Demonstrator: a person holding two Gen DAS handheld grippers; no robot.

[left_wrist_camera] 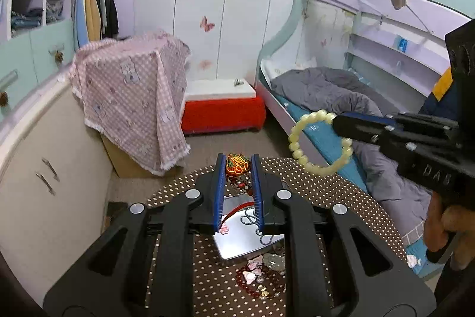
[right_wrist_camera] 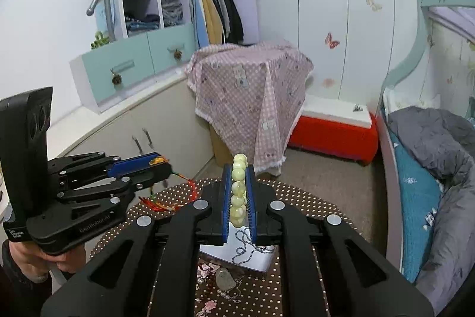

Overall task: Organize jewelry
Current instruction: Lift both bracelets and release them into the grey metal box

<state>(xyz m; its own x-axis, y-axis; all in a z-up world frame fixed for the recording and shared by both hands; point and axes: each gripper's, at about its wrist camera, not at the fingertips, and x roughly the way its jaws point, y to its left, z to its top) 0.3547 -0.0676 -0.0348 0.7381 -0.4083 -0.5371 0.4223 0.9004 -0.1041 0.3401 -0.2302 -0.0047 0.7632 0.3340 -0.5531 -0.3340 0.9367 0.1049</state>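
While both your hands point forward and slightly down above the desk [left_wrist_camera: 341,192], your left tool [left_wrist_camera: 238,168] is clenched on a red ornament [left_wrist_camera: 237,164], and your right tool [right_wrist_camera: 238,186] grips the pale bead bracelet [right_wrist_camera: 239,186].

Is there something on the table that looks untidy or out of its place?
Yes. Loose jewelry lies in a heap on the dotted table beside the tray, not in it. A silver chain sprawls across the tray. Nothing looks broken.
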